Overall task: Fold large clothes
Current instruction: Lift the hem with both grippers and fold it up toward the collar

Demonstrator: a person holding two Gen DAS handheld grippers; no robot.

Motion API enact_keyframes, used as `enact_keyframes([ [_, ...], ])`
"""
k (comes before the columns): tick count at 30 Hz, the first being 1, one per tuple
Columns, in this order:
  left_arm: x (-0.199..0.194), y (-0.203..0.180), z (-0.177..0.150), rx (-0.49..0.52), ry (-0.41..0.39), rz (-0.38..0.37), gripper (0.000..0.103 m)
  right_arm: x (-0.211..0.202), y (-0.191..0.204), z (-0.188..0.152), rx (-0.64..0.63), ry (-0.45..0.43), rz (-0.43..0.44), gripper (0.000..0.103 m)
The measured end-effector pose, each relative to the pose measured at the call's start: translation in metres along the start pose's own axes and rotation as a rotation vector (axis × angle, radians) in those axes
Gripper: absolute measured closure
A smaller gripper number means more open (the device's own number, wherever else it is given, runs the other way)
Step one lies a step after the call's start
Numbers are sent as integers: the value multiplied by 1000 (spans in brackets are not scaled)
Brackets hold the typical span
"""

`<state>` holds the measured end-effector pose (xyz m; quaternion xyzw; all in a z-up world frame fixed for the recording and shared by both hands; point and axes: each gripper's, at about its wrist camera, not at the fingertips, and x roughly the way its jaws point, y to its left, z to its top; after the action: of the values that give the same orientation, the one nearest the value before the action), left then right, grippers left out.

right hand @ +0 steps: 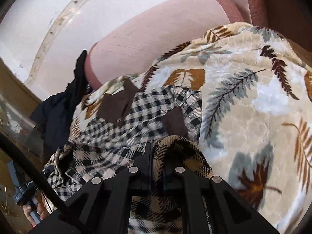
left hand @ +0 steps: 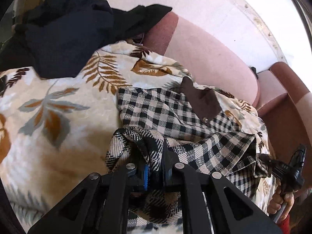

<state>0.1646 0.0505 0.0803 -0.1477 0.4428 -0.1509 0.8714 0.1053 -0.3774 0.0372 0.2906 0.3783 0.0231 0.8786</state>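
Observation:
A black-and-cream checked garment (left hand: pixel 165 113) with brown patches lies on a leaf-print blanket (left hand: pixel 58 101). My left gripper (left hand: pixel 156 167) is shut on a bunched edge of the checked garment and lifts it off the blanket. In the right wrist view the same checked garment (right hand: pixel 136 113) lies ahead. My right gripper (right hand: pixel 158 156) is shut on another bunched edge of it. The cloth drapes over both sets of fingers and hides the tips. The other gripper and the hand holding it show at the right edge of the left view (left hand: pixel 288 173).
A black garment (left hand: pixel 68 29) is heaped at the far left of the blanket and shows in the right view (right hand: pixel 58 109). A pink sofa back cushion (left hand: pixel 210 58) rises behind, with a darker armrest (left hand: pixel 288 105) at the right. The leaf-print blanket (right hand: pixel 253 97) spreads wide to the right.

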Motion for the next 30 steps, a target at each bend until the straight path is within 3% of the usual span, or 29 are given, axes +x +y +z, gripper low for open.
enact_keyframes([
  [4, 22, 3, 10, -8, 16, -19, 93, 26, -22, 18, 92, 31, 55, 94],
  [9, 33, 16, 28, -82, 1, -109, 93, 48, -43, 36, 197, 38, 130, 93],
  [17, 62, 29, 46, -194, 26, -151, 91, 81, -40, 52, 181, 38, 99, 93],
  [24, 78, 37, 57, -256, 41, -179, 91, 95, -44, 66, 204, 31, 127, 92],
  [26, 79, 40, 58, -278, 47, -203, 87, 93, -47, 69, 221, 21, 142, 85],
  [28, 76, 42, 60, -298, 50, -255, 76, 84, -52, 72, 239, -24, 143, 47],
  [30, 68, 45, 62, -329, 18, -297, 68, 68, -56, 74, 261, -108, 104, 28],
])
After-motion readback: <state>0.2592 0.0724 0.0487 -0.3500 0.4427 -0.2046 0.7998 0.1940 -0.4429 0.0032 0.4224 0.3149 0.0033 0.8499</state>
